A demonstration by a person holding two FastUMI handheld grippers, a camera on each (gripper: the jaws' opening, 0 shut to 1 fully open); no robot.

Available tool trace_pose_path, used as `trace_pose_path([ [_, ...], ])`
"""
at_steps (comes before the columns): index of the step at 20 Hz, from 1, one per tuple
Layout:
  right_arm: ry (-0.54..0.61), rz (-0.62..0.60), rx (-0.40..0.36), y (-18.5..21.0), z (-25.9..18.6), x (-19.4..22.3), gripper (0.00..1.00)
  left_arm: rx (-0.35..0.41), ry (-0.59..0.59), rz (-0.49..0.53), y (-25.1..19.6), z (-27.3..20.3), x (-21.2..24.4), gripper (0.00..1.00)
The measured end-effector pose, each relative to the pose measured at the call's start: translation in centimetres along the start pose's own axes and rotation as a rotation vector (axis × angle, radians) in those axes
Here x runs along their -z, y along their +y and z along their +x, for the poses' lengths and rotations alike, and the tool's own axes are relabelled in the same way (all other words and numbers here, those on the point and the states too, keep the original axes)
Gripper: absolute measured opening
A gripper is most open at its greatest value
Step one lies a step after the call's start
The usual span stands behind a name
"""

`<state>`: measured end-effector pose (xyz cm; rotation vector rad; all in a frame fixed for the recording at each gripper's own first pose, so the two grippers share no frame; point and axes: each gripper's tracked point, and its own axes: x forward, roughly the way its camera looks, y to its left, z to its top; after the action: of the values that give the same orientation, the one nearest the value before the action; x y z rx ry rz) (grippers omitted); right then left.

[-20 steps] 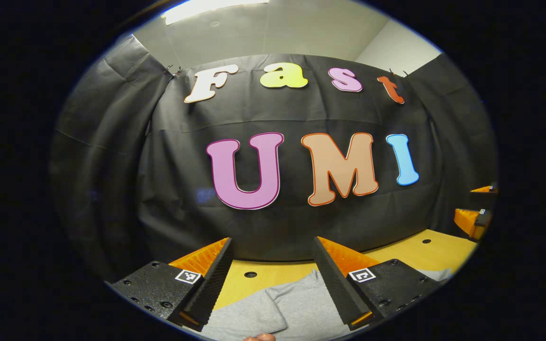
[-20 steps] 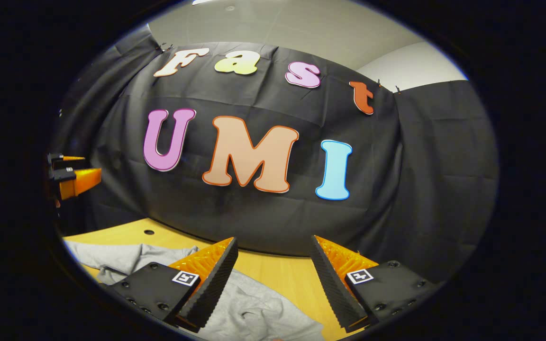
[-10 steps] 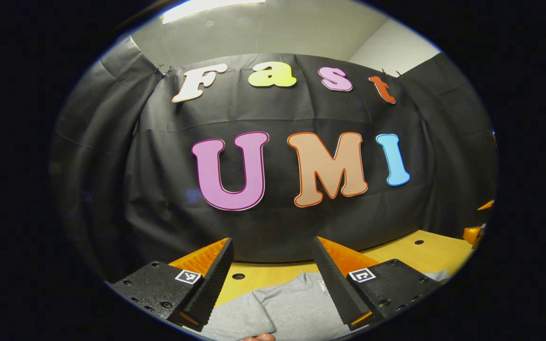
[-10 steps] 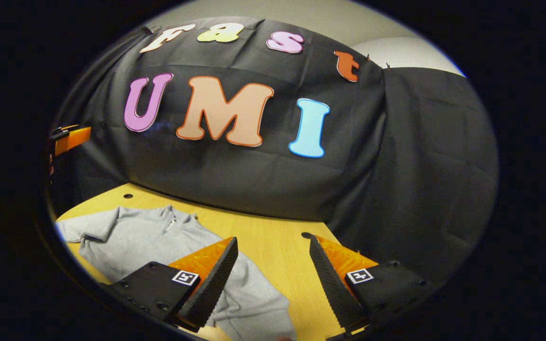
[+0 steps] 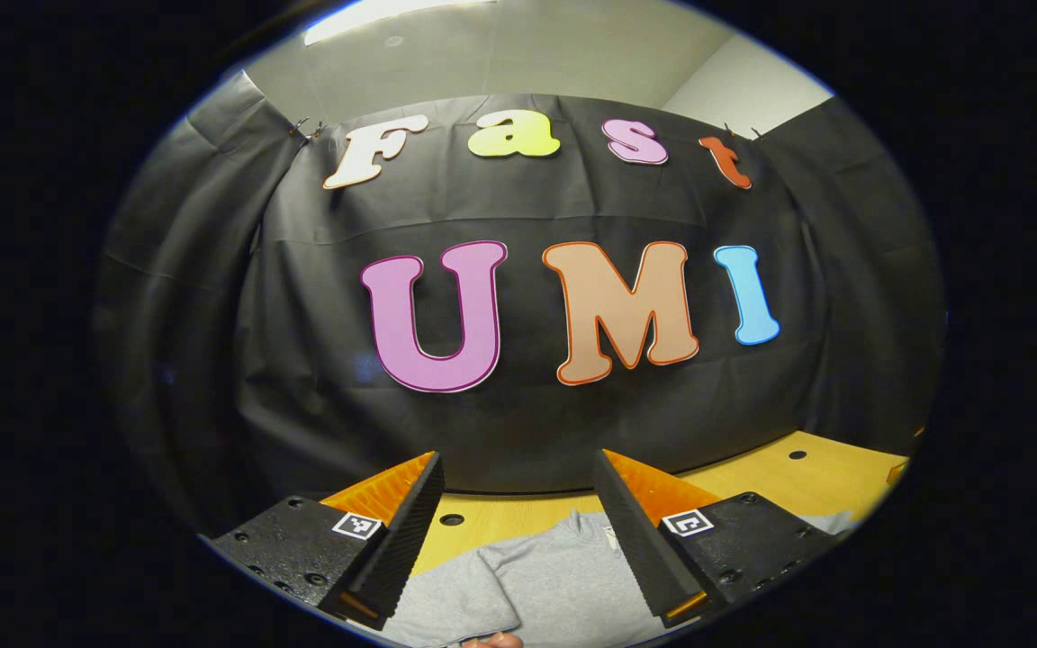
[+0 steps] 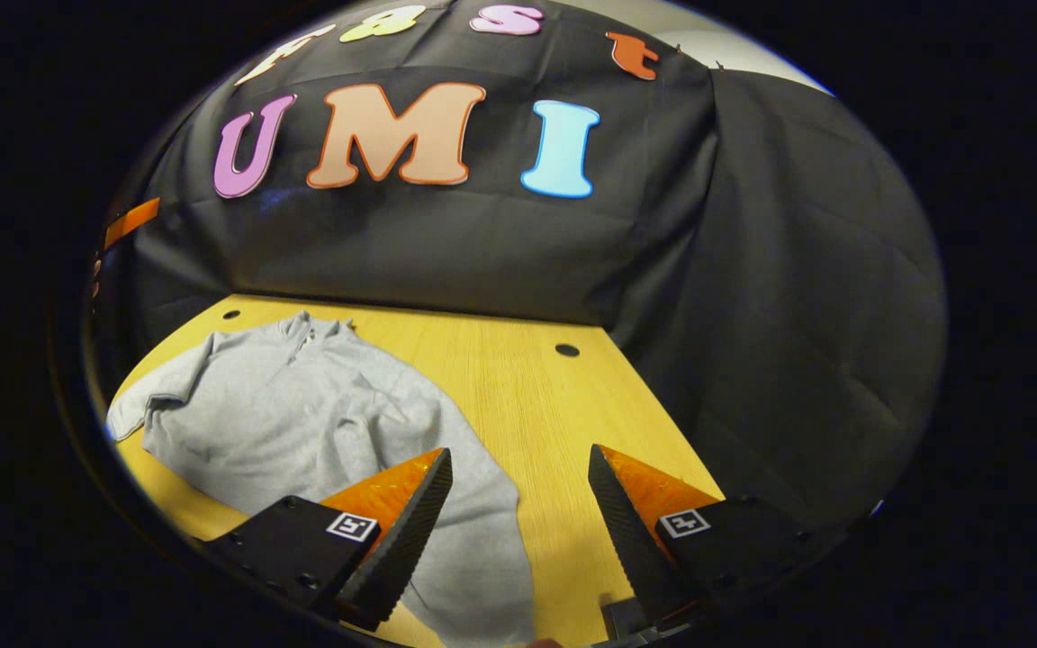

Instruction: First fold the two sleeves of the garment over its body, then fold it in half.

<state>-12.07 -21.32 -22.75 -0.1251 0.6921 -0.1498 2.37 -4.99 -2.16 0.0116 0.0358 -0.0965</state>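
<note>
The garment (image 6: 302,423), a grey pullover, lay spread on the yellow wooden table (image 6: 527,396), one sleeve (image 6: 473,540) trailing toward the near edge under the right gripper (image 6: 518,531), whose fingers stood wide apart above it with nothing between them. Round holes (image 6: 566,349) dotted the tabletop (one near the back edge). Black cloth (image 6: 752,315) walled the booth behind and to the side. The left gripper (image 5: 518,531) was likewise spread and empty, the garment's collar (image 5: 586,526) visible between its fingers, a pale ceiling (image 5: 500,54) above.
</note>
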Motion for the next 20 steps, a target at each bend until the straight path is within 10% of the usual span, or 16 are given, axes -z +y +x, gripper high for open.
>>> trace_pose_path([
  [20,0.427,0.062,-0.101,0.2,-3.8,17.4,0.98,0.031,0.028,0.006,-1.7,0.5,1.2,0.97],
])
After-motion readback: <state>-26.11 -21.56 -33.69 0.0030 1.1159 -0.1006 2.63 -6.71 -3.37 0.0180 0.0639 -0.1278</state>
